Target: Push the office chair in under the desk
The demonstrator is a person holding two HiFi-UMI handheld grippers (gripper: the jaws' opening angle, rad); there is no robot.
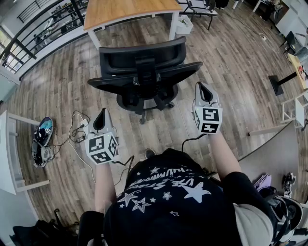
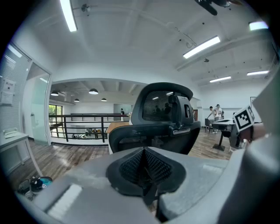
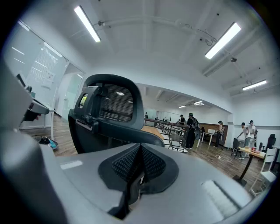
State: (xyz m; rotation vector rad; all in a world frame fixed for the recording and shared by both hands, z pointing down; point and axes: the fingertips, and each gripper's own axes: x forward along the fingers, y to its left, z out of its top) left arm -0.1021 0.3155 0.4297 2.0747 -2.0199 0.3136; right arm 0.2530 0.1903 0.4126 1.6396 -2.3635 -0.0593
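The office chair (image 1: 142, 67) stood just short of the far desk (image 1: 127, 10), facing it, backrest spanning left to right. The left gripper (image 1: 100, 119) and right gripper (image 1: 203, 92) hung on its near side, both clenched empty, not touching it.

the wooden plank floor (image 1: 240, 62) carries the office chair (image 1: 144, 72) on its wheeled base. beyond the chair stands the desk (image 1: 125, 9) on white legs. left of the chair lie tangled cables (image 1: 77, 129); well to its right, a black stand (image 1: 278, 84).
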